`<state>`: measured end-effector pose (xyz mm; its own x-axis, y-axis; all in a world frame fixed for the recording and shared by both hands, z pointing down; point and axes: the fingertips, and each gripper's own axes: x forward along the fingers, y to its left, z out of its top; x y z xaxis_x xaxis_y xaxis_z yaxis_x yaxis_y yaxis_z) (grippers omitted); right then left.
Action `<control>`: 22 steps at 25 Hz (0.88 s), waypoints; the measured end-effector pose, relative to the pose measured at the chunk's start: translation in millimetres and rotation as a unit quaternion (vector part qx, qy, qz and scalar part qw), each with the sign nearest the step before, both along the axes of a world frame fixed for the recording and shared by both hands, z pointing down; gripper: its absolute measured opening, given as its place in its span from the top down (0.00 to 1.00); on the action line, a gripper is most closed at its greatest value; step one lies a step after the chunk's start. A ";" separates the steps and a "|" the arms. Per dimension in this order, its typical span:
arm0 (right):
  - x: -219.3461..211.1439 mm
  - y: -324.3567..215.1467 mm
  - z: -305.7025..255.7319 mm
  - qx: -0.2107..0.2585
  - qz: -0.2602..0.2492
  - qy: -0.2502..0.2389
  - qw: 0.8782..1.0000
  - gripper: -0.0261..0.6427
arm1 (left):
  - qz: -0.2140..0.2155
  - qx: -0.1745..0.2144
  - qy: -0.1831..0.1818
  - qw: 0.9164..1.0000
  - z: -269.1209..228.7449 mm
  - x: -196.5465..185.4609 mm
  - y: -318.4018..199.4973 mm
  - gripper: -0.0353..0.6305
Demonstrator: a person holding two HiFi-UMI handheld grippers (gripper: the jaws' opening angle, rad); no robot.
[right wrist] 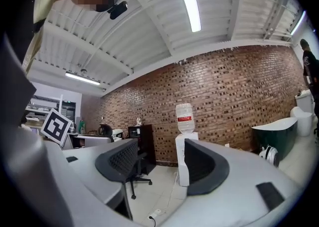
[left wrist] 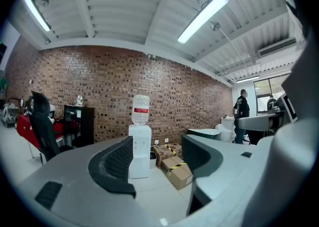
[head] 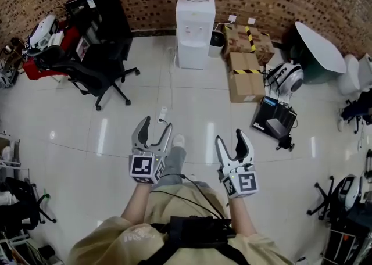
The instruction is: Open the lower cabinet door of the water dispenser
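Left tongs (head: 156, 123) and right tongs (head: 229, 137) both open, empty; water dispenser (head: 195, 31) lower door (head: 193, 53) looks light and stiff, I'd hook its edge

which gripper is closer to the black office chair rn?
Left. The left gripper is held over open floor, to the right of the black office chair and nearer the person. The right gripper is farther right, beyond the left one. Neither touches the chair.

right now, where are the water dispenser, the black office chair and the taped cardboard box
water dispenser (head: 195, 34), head view, white front of its body
black office chair (head: 96, 63), head view, its seat
taped cardboard box (head: 245, 82), head view, its top face
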<state>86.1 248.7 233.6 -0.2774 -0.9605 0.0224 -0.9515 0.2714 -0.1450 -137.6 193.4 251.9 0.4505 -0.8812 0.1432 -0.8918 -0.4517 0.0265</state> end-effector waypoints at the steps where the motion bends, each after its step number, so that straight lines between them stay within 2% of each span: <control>1: 2.9 -16.6 1.3 -0.002 0.006 -0.002 1.000 0.51 | 0.004 0.003 0.001 1.000 2.3 3.8 -18.5 0.51; 5: -4.1 -88.9 -8.8 0.004 0.015 -0.004 1.000 0.51 | 0.024 0.017 -0.005 1.000 4.2 12.7 -94.8 0.51; 13: -29.1 -216.3 -42.1 0.025 -0.005 0.009 1.000 0.51 | 0.044 0.044 0.027 0.998 -26.5 14.5 -236.8 0.51; 18: -39.8 -258.4 -34.3 0.010 0.000 0.026 1.000 0.51 | 0.045 0.034 0.027 0.998 -20.1 -1.4 -296.4 0.51; 22: -24.1 -277.0 -26.3 -0.007 0.013 0.018 1.000 0.51 | 0.040 -0.003 0.041 0.998 1.9 -0.4 -315.8 0.51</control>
